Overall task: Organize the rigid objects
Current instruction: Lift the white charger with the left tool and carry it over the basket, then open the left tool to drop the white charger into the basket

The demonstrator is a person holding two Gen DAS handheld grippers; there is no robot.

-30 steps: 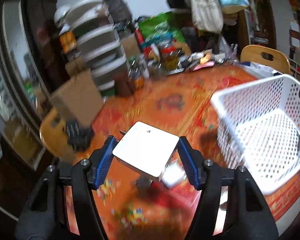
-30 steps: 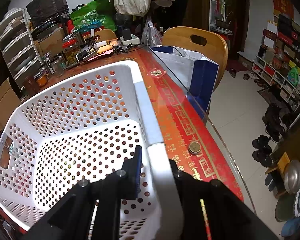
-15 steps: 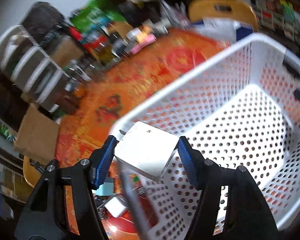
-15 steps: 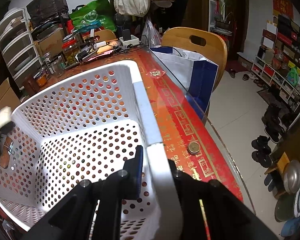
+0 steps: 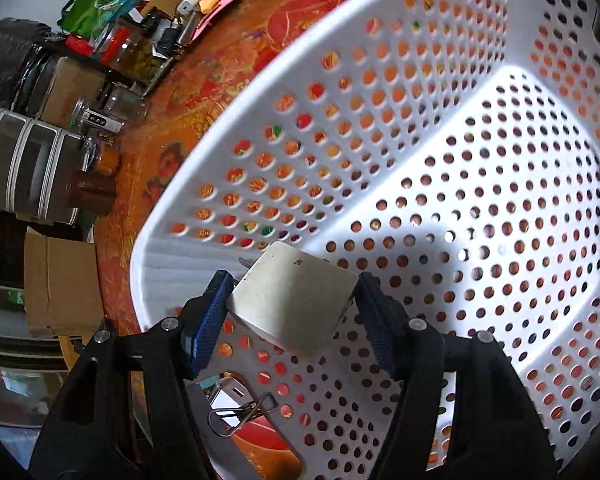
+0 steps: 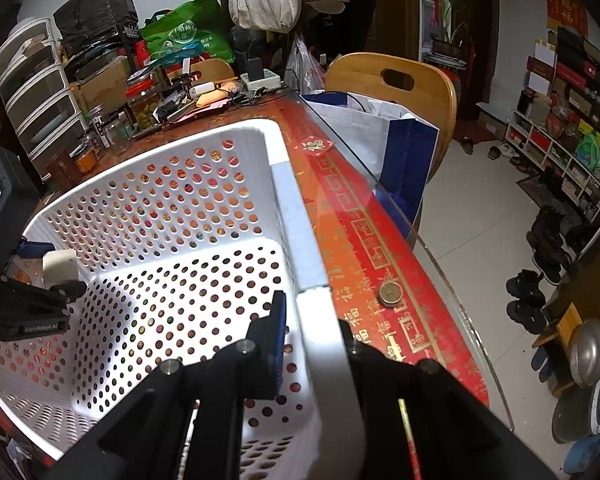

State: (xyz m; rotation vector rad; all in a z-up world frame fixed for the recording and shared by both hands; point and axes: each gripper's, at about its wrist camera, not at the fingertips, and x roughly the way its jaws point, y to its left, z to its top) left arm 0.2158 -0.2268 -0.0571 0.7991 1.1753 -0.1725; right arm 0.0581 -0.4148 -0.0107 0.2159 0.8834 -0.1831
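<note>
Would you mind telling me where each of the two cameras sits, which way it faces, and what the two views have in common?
Left wrist: on the left gripper, looking down into the white basket; its blue-padded fingers clamp a white block.
Right wrist: on the right gripper, facing along the table toward a wooden chair; its fingers straddle the basket's rim.
Shared: the basket, the white block, the left gripper.
</note>
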